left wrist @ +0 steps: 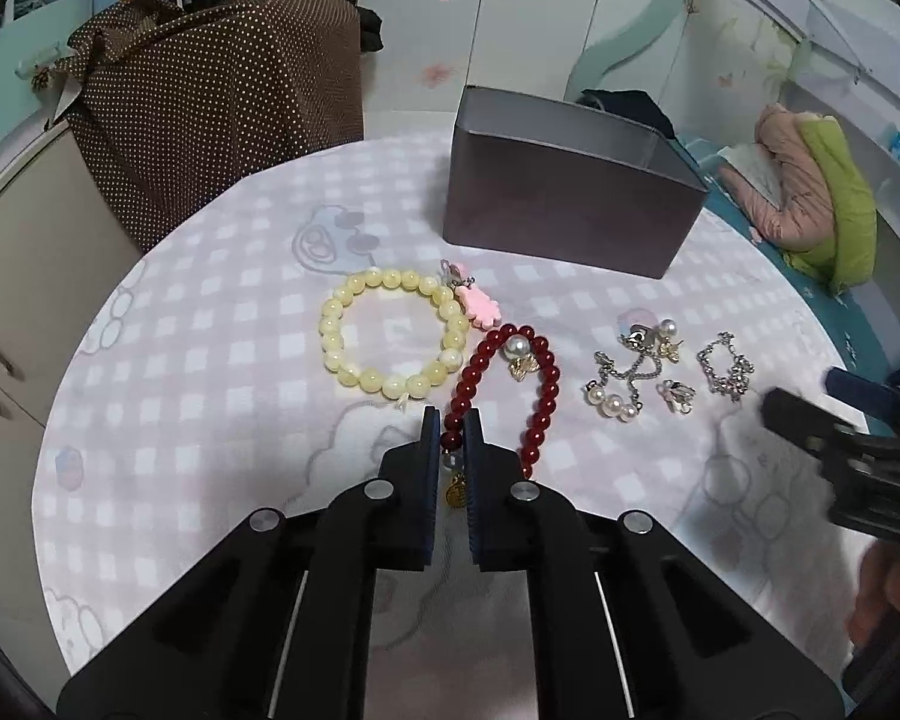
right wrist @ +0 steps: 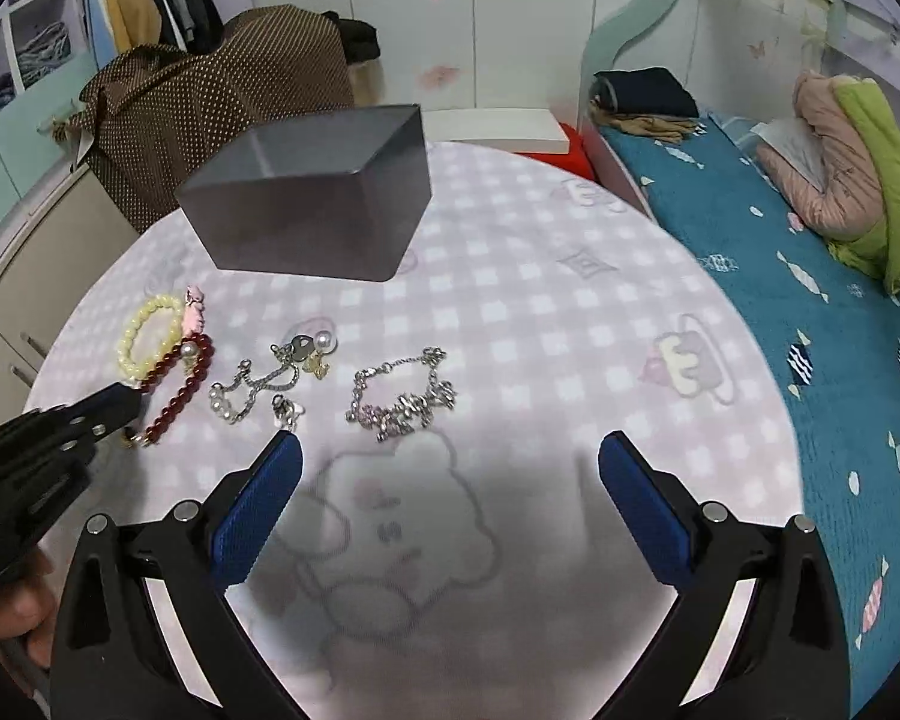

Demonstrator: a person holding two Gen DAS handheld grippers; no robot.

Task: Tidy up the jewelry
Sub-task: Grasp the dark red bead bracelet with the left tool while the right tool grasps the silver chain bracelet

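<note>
**Jewelry on a checked round table, two grippers in attendance**

Left wrist view. Nearest the lens: left gripper point(left wrist: 452, 420), black with blue pads, jaws drawn together and clamped on the near strand of the red bead bracelet point(left wrist: 498, 384). A small gold charm point(left wrist: 453, 489) of that bracelet shows between the fingers below the grip. At 11 o'clock from the grip lies the yellow bead bracelet point(left wrist: 393, 330), with a pink charm point(left wrist: 479, 306) touching its right side. At 2 o'clock, a pearl chain point(left wrist: 621, 387) with loose earrings beside it; further toward 3 o'clock, a silver chain bracelet point(left wrist: 727, 369). At 12 o'clock, well apart, stands the open grey box point(left wrist: 564, 216). All rest on the table point(left wrist: 210, 360), which is covered by a pink-and-white checked cloth. The right gripper point(left wrist: 810, 420) enters at 3 o'clock.

Right wrist view. Nearest: right gripper point(right wrist: 450, 450), jaws wide apart, nothing between them, above bare cloth. The silver chain bracelet point(right wrist: 402, 402) lies at 12 o'clock just beyond the fingertips. At 10 o'clock, the pearl chain point(right wrist: 252, 390), then the red bead bracelet point(right wrist: 174, 384), pinched by the left gripper point(right wrist: 120, 405) entering at 9 o'clock. The grey box point(right wrist: 312, 204) stands at 11 o'clock.
</note>
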